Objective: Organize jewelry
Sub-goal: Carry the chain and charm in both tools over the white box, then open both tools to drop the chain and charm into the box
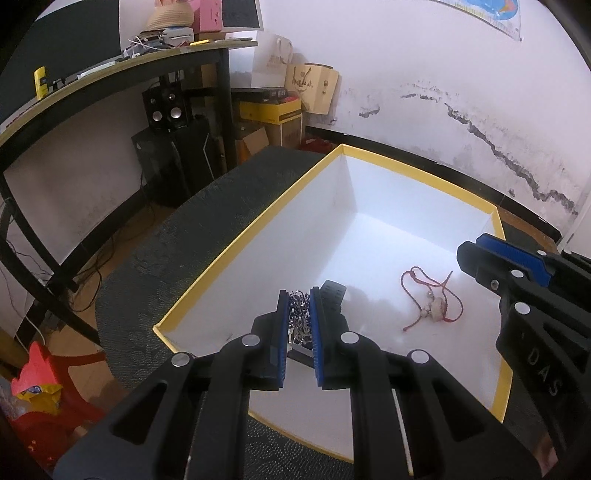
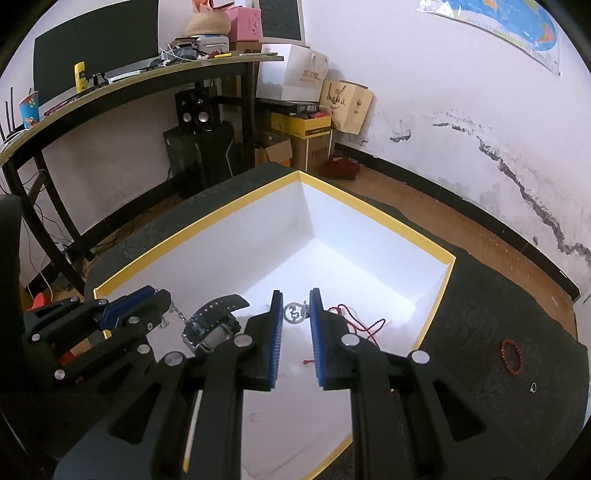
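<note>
Jewelry hangs over the box: left gripper clamps a chain, right gripper a ring; early release risks tangling.

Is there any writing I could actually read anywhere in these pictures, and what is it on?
"DAS": raised letters on the arm of the right tongs, seen from the left camera.
White paper bag: gold print, too blurred to read.
Yellow carton: dark strip of print, too small.
Wall map: unreadable.
</note>
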`<state>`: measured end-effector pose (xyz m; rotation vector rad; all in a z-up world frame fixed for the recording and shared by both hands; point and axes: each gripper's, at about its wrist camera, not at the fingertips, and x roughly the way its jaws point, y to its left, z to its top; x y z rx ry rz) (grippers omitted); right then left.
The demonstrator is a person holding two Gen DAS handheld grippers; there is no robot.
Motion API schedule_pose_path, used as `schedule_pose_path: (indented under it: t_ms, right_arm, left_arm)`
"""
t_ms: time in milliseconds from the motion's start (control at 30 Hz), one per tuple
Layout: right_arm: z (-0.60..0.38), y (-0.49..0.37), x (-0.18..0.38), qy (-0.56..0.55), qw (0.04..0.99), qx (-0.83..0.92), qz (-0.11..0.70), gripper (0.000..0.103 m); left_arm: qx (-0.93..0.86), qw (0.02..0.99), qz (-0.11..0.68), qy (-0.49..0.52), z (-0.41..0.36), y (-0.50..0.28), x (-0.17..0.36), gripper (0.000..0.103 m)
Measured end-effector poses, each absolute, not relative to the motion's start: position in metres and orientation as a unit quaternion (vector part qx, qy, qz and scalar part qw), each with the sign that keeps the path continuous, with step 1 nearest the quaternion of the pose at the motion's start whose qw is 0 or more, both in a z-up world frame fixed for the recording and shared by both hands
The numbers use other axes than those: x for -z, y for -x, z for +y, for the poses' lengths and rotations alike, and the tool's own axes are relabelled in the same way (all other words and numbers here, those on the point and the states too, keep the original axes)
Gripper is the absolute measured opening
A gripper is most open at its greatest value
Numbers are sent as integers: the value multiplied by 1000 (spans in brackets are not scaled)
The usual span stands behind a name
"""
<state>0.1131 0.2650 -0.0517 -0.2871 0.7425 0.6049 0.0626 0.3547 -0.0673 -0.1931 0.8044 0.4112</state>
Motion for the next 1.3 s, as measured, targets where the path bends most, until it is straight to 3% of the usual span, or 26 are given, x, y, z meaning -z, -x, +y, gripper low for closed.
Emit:
schedule_pose_path:
  t_ms: [800, 1300]
  right_arm:
    - [265, -170, 108, 142, 858, -276, 410, 15]
    - [265, -176, 113, 142, 857, -278, 411, 15]
  left_arm:
    - [-185, 875, 439, 89, 340, -89, 109, 11]
    - [-192, 875, 436, 89, 338, -97, 111, 11]
